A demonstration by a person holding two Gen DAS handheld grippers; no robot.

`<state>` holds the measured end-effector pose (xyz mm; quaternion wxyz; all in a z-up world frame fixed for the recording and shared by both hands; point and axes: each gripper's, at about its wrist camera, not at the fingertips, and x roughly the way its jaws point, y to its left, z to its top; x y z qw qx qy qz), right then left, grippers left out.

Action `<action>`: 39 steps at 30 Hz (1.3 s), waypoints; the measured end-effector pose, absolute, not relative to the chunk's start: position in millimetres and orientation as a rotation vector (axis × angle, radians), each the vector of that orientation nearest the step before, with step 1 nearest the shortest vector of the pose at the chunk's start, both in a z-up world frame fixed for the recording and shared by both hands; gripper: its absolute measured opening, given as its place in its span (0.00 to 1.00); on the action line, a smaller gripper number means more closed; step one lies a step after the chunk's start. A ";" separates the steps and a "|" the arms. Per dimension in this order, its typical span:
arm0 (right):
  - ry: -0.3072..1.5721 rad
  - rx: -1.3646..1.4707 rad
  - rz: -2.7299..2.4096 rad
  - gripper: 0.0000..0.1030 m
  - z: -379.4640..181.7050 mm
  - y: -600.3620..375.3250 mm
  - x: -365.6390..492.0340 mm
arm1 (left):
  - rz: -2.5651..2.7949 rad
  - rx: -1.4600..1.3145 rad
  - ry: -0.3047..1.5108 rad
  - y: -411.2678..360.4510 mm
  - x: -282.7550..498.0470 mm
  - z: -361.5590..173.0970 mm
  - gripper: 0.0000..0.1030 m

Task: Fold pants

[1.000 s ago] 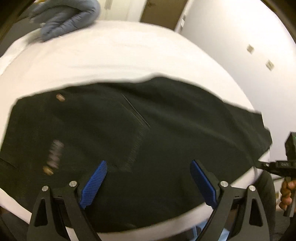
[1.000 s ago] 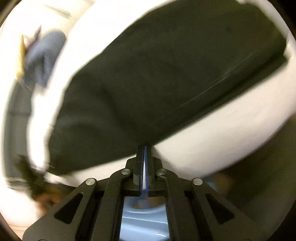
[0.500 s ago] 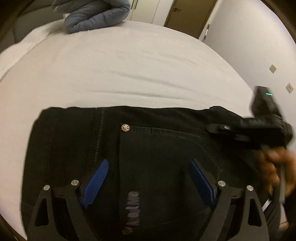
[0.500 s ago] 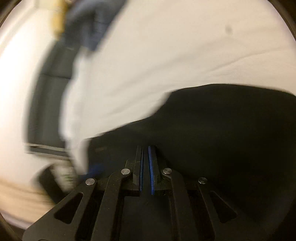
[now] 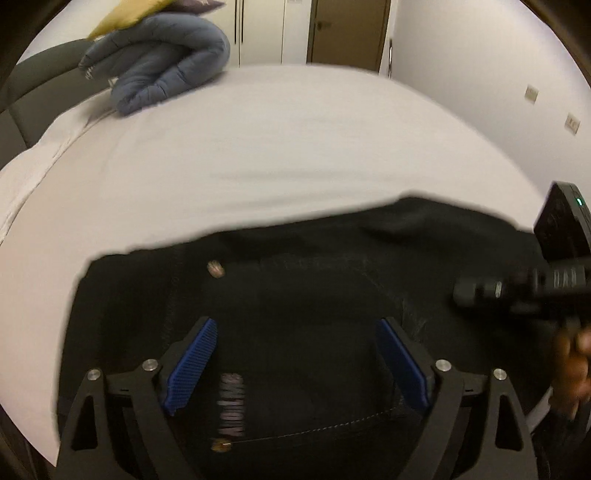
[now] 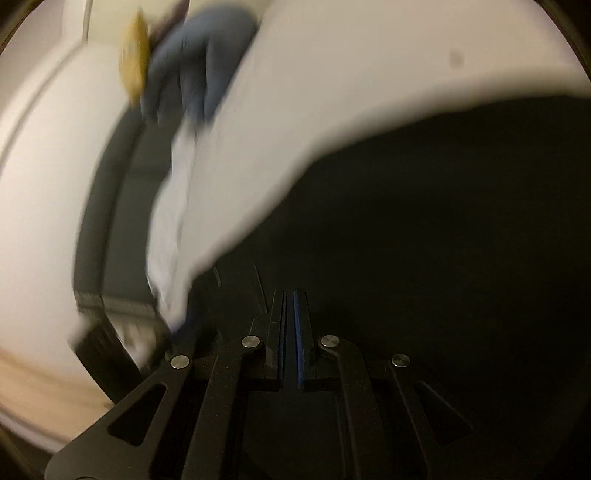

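Black pants (image 5: pixel 295 280) lie on a white bed (image 5: pixel 258 147), with a rivet, a back pocket and a label showing under my left gripper (image 5: pixel 295 325). That gripper hangs open just above the pocket, with nothing pinched between its blue pads. From the right, my right gripper (image 5: pixel 461 291) reaches in over the pants, carried by a hand (image 5: pixel 572 369). In the right wrist view, the right gripper (image 6: pixel 290 295) is shut on the dark cloth of the pants (image 6: pixel 424 240), which fills the space around its fingers. The pinched edge itself is hidden in the dark.
A bundled blue quilted cover (image 5: pixel 159 66) and a yellow item (image 5: pixel 125 14) sit at the bed's far left corner. A dark headboard (image 5: pixel 33 92) runs along the left. A white wall (image 5: pixel 480 74) stands on the right, with a door (image 5: pixel 347 33) beyond the bed.
My right gripper has swung from the pants' far right end in over the pants, bringing the cloth along, so the pants lie shorter. The left gripper has shifted over the pocket area and stayed open.
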<state>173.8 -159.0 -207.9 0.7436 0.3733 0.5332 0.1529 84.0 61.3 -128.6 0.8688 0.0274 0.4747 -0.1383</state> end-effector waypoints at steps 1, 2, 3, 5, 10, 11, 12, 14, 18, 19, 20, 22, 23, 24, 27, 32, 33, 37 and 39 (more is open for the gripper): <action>1.136 0.895 0.336 0.00 -217.1 -168.1 167.4 | -0.290 0.037 1.014 56.7 91.2 -137.2 0.87; 1.097 0.975 0.331 0.00 -226.3 -177.4 167.3 | -0.306 0.032 0.991 60.1 90.0 -138.5 0.87; 1.052 1.014 0.276 0.00 -224.9 -196.6 161.0 | -0.309 0.048 0.981 60.9 89.0 -138.0 0.87; 1.006 1.019 0.201 0.00 -219.8 -219.9 157.7 | -0.279 0.093 0.986 62.7 91.1 -142.2 0.88; 0.823 1.047 -0.099 0.00 -198.1 -338.2 89.6 | -0.218 0.031 0.993 97.7 100.8 -150.2 0.89; 0.790 1.065 -0.144 0.00 -193.4 -362.0 72.9 | -0.229 -0.002 0.997 105.8 102.5 -150.2 0.89; 0.733 1.094 -0.210 0.00 -189.1 -385.5 51.1 | -0.233 -0.015 0.996 110.3 103.2 -148.7 0.89; 0.670 1.102 -0.335 0.00 -173.4 -429.3 19.0 | -0.200 0.022 0.993 113.1 102.8 -142.2 0.89; 0.580 1.085 -0.458 0.05 -151.3 -436.4 -21.7 | -0.181 -0.020 0.972 115.4 94.4 -122.6 0.89; 0.574 1.089 -0.397 0.07 -151.6 -431.1 -18.4 | -0.187 -0.023 0.964 114.9 92.3 -119.3 0.89; 0.590 1.098 -0.312 0.07 -154.0 -416.7 -8.5 | -0.205 -0.031 0.954 104.3 87.7 -114.2 0.89; 0.677 1.098 -0.120 0.07 -174.2 -380.0 22.3 | -0.258 -0.055 0.951 82.0 82.2 -104.5 0.89; 0.725 1.083 -0.044 0.07 -183.1 -361.4 39.5 | -0.291 -0.059 0.958 67.2 80.5 -105.5 0.90; 0.774 1.058 0.002 0.07 -193.4 -344.7 55.8 | -0.317 -0.042 0.969 50.3 79.4 -108.8 0.90; 0.824 1.070 -0.033 0.00 -223.8 -343.4 70.3 | -0.356 0.029 1.041 10.3 75.6 -132.2 0.90; 0.638 1.140 -0.196 0.00 -227.6 -418.3 43.4 | -0.348 0.058 1.058 2.6 81.1 -145.6 0.97; 0.581 1.152 -0.244 0.00 -225.9 -439.4 30.8 | -0.349 0.065 1.065 1.3 82.8 -145.7 0.98; 0.406 1.200 -0.426 0.00 -206.3 -505.6 -27.0 | -0.343 0.078 1.074 -2.2 86.6 -147.1 1.00; 0.394 1.153 -0.621 0.05 -190.4 -516.2 -55.1 | -0.338 0.075 1.075 -2.1 92.2 -145.4 1.00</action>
